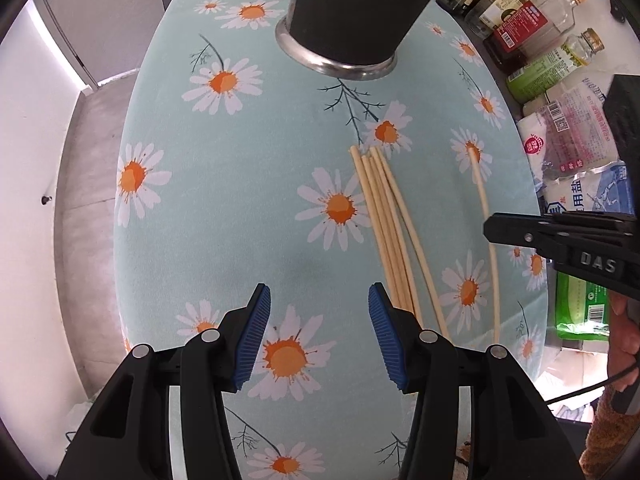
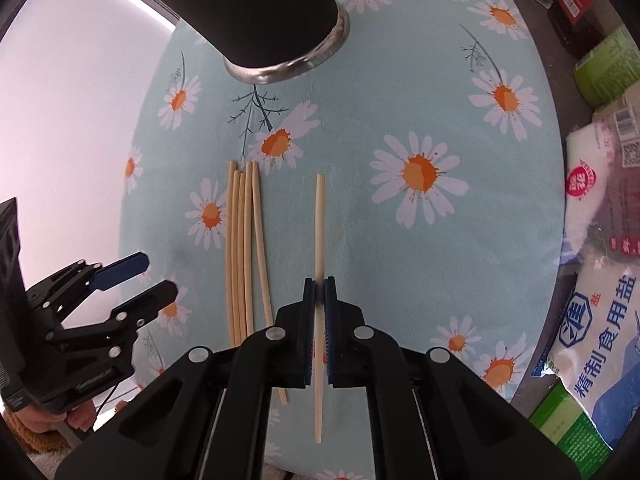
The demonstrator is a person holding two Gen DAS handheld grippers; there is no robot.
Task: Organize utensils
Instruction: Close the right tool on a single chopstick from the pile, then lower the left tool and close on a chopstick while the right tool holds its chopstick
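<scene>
Chopstick (image 2: 319, 216), pinched mid-length in my right tongs (image 2: 319, 286), could swivel and miss the holder (image 2: 256, 20); left tongs (image 1: 316, 308) gape empty.

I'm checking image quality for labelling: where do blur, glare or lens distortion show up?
Right wrist view: the single chopstick smears where the right gripper clamps it; white glare upper left. Left wrist view: sharp, but fisheye bows the tablecloth edges.

The black cup (image 1: 352, 8) is cut off above; the salt bag (image 2: 600, 328) at the right edge.
</scene>
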